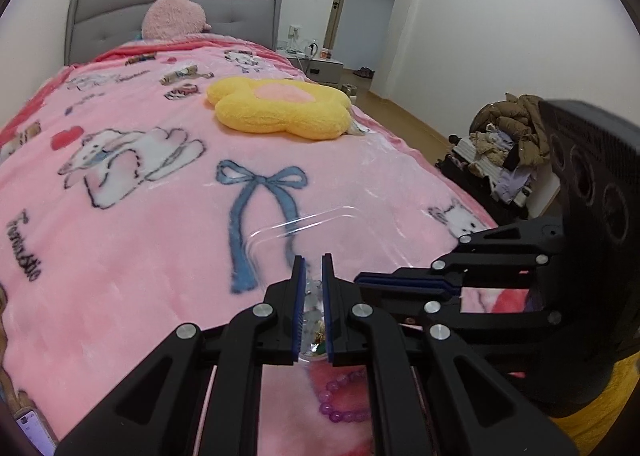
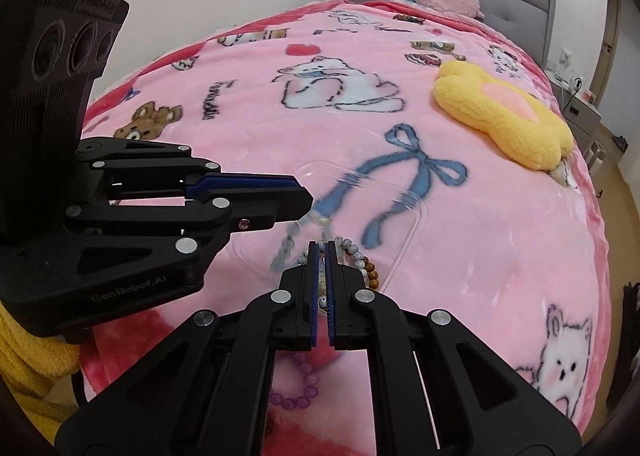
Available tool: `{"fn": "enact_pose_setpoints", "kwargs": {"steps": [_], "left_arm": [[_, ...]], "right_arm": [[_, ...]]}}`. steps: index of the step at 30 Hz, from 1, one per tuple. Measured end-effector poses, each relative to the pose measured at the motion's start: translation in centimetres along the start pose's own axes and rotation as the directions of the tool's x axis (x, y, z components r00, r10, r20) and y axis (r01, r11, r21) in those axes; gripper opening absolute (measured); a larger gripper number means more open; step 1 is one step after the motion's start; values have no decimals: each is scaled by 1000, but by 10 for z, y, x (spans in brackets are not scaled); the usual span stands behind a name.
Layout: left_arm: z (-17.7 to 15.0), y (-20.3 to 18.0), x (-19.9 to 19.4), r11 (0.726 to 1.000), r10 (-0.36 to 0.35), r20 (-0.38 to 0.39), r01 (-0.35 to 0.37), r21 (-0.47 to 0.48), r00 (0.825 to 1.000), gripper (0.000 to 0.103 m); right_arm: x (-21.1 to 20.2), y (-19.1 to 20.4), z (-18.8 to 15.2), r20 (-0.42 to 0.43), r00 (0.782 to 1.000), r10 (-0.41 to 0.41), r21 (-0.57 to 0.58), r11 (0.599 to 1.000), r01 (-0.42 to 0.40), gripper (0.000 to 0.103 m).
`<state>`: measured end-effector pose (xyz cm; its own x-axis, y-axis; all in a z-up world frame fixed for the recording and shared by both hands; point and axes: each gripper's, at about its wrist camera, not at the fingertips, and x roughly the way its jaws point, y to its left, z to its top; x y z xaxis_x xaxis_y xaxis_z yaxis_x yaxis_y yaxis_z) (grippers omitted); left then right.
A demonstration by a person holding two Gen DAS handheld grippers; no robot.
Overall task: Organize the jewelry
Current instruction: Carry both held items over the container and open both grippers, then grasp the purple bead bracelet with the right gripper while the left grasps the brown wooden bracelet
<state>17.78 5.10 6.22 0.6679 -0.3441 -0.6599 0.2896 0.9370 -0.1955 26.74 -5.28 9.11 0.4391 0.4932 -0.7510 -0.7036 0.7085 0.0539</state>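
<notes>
We hold the left gripper (image 1: 313, 262) pressed together on a pale bead bracelet (image 2: 320, 219), apparently to lift it clear. The right gripper (image 2: 321, 248), also pressed together, has beads in its narrow gap; whether it pinches them we cannot tell. Both hover over the clear tray (image 2: 404, 256) on the pink blanket (image 1: 140, 256). At 6 o'clock lies a purple bracelet (image 1: 344, 414), still outside. At 12 o'clock sits a yellow cushion (image 1: 280, 110).

We see even, bright indoor light and soft shadows. Fisheye bends the edges, corners go black. Glare sits on the clear tray (image 1: 304, 222); the beads (image 2: 286, 246) look blurred.
</notes>
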Motion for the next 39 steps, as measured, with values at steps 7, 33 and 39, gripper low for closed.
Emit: {"fn": "enact_pose_setpoints", "kwargs": {"steps": [7, 33, 39], "left_arm": [[3, 6, -19, 999, -30, 30, 30, -21, 999, 24], [-116, -57, -65, 984, 3, -5, -2, 176, 1000, 41], [-127, -49, -44, 989, 13, -63, -3, 146, 998, 41]], "right_arm": [[-28, 2, -6, 52, 999, 11, -3, 1000, -10, 4], [-20, -1, -77, -52, 998, 45, 34, 998, -43, 30], [0, 1, -80, -86, 995, 45, 32, 999, -42, 30]]}}
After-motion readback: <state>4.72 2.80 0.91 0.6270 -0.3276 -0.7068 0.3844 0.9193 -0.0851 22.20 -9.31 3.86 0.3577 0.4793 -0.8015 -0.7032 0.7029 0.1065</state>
